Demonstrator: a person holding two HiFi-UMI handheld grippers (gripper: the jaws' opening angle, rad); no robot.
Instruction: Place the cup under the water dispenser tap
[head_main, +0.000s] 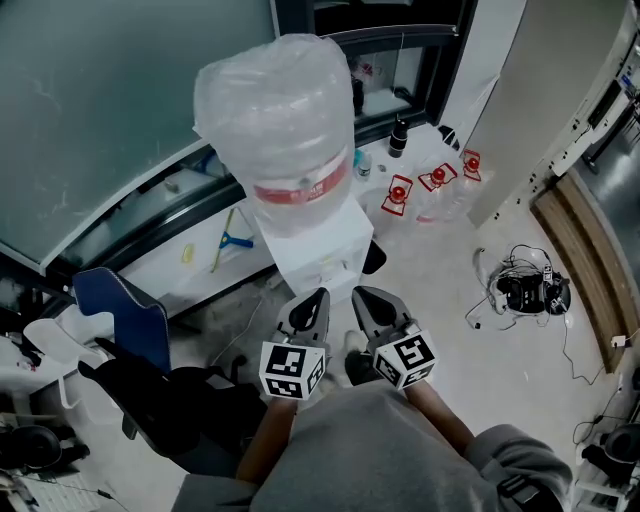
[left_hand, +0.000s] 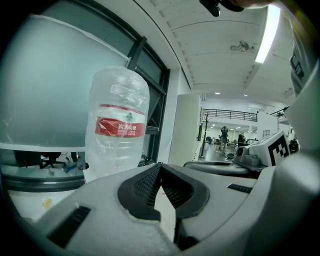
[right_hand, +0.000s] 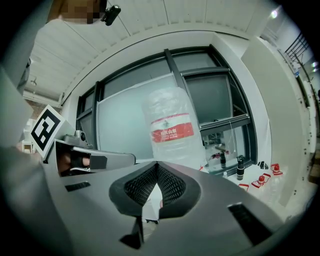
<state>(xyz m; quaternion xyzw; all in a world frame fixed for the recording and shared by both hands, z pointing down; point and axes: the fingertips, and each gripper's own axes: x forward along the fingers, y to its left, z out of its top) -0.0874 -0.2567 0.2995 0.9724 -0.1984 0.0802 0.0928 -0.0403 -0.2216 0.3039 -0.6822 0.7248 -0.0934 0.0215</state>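
Two grippers sit in your hands, low and close to your body, side by side in front of the white box-shaped water dispenser (head_main: 325, 245). At the far left of the head view stands a blue-backed chair (head_main: 130, 305), well apart from them. Your left gripper (head_main: 316, 300) points up toward the dispenser; in its own view the left gripper (left_hand: 160, 167) has its black ribbed pads (left_hand: 145, 187) meeting at the tips, with nothing held between them. Above and just beyond it rises the large clear plastic water bottle with a red label (head_main: 280, 110), upside down on top of the dispenser, and it fills the middle of both gripper views (left_hand: 117, 125) (right_hand: 172, 130). Your right gripper (head_main: 364, 300) lies just beside the left one, apart from it, and in its own view the right gripper (right_hand: 156, 166) is likewise closed at the tips and empty. Further right, clear red-capped containers (head_main: 437, 178) stand on the pale floor near the window, and a black tangle of cables (head_main: 525, 290) lies well off to the right. The cup cannot be made out in any view, nor can the dispenser's tap.
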